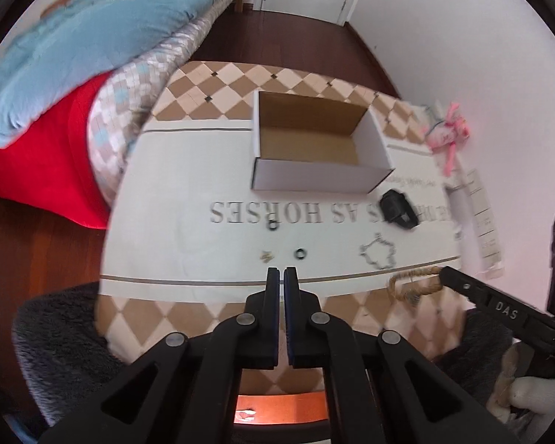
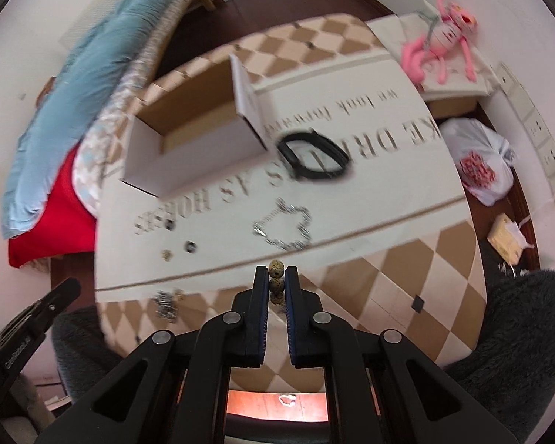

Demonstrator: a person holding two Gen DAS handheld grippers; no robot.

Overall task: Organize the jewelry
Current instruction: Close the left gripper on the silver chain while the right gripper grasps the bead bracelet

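beside bed (image 1: 55,55), checkered tablecloth (image 1: 211,85), wood floor (image 1: 296,37)

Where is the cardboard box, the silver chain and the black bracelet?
cardboard box (image 1: 314,179): left wrist view, on its white front wall.
silver chain (image 2: 288,246): right wrist view, on the near links of the loop.
black bracelet (image 2: 327,175): right wrist view, on the near edge of the band.

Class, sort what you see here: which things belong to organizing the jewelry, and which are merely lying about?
Belongs:
open white cardboard box
silver chain bracelet
speckled tan bead bracelet, in the right gripper
two small dark rings
black band bracelet

Lying about:
pink plush toy
white plastic bag
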